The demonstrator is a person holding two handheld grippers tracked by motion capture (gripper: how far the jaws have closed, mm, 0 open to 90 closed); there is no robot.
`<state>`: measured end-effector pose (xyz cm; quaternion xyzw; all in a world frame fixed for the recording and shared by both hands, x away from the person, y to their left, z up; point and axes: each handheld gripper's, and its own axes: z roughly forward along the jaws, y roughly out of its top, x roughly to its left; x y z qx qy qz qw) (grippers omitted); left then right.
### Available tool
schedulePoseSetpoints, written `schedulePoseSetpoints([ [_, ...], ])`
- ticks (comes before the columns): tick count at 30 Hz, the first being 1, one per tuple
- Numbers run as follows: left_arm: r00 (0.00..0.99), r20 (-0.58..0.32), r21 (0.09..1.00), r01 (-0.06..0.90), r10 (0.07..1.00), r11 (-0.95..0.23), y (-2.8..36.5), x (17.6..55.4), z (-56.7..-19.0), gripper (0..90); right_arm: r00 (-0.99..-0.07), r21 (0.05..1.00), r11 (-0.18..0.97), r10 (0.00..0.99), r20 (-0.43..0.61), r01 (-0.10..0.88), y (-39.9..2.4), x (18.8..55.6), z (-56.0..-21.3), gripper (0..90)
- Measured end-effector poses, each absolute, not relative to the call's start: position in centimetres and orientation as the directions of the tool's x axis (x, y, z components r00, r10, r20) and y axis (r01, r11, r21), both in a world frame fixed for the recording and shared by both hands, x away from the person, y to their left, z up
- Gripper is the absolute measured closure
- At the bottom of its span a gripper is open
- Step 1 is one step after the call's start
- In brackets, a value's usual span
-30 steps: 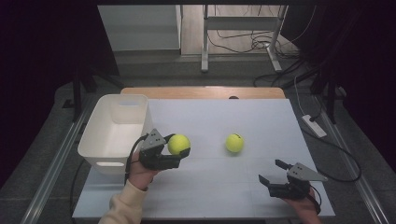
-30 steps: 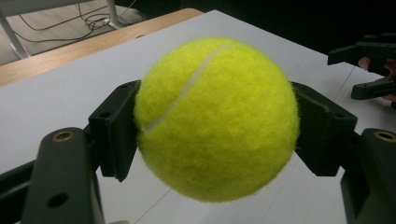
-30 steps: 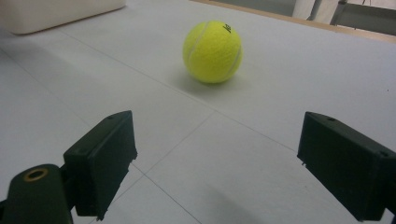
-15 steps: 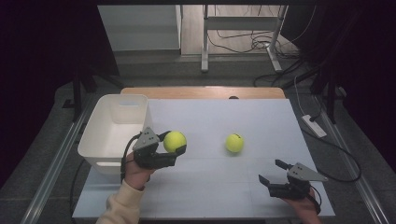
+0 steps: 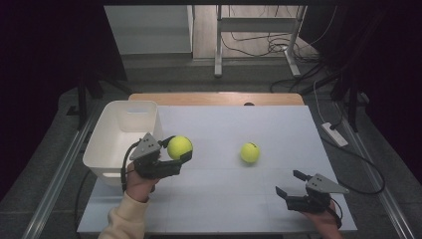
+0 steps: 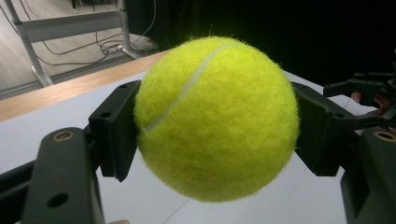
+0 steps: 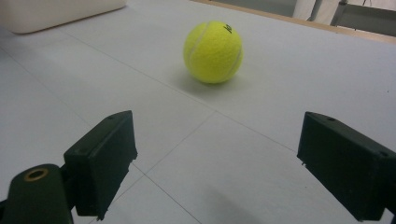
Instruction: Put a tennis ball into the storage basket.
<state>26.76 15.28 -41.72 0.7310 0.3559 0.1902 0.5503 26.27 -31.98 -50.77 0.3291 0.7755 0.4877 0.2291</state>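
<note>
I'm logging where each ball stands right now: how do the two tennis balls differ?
The ball in the left gripper is clamped between its jaws and lifted off the table, beside the white bin; the other ball lies free on the table, untouched. The open right gripper faces that second ball from a distance. Both are yellow-green, alike in size.

One camera sits up high behind the person, looking forward and down over the whole table (image 5: 234,129). The other two ride low on the grippers, close to the tabletop. High and right views share the loose ball (image 5: 250,152).
</note>
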Motion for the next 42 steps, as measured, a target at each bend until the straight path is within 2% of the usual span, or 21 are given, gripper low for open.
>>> schedulePoseSetpoints([
  [15,0.665,-0.102,0.958,0.266,0.74,-0.107,17.0,25.8,-40.2,26.2,-0.677,0.909,0.305,0.735,-0.034,0.285,-32.0,26.3,-50.8,11.3],
  [42,0.617,-0.112,0.964,0.259,0.779,-0.066,19.1,25.6,-39.6,26.2,-0.673,0.911,0.297,0.739,-0.029,0.287,-32.1,26.3,-50.7,11.4],
])
